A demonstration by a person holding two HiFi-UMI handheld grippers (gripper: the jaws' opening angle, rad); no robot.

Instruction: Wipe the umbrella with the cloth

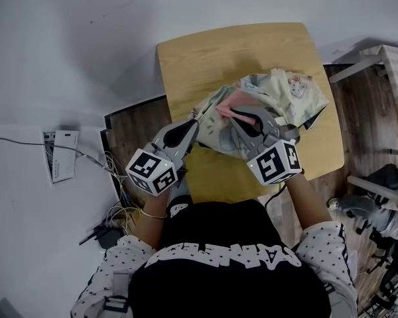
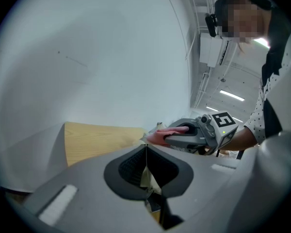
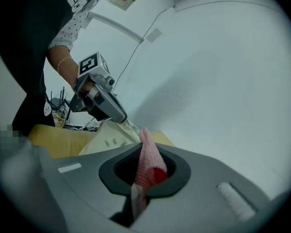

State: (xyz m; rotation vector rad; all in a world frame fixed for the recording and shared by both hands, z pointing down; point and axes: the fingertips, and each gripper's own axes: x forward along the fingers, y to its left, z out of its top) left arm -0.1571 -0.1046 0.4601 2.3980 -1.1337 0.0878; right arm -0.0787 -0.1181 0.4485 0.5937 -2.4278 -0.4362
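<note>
Left gripper (image 1: 195,122) fingers closed on umbrella (image 1: 298,91); right gripper (image 1: 235,113) fingers closed on pink cloth (image 1: 231,100); wooden table (image 1: 205,58) by white wall (image 1: 66,45).

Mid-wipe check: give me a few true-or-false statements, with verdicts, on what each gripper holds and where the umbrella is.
1. The right gripper is shut on the pink cloth. True.
2. The left gripper is open and empty. False: its jaws are shut on a thin fold of the umbrella, whose cream fabric shows between them.
3. The umbrella lies on the wooden table. True.
4. The umbrella is spread fully open. False: it lies bunched in a crumpled heap.
5. The pink cloth lies loose on the table, away from both grippers. False: the right gripper holds it against the umbrella's near side.
</note>
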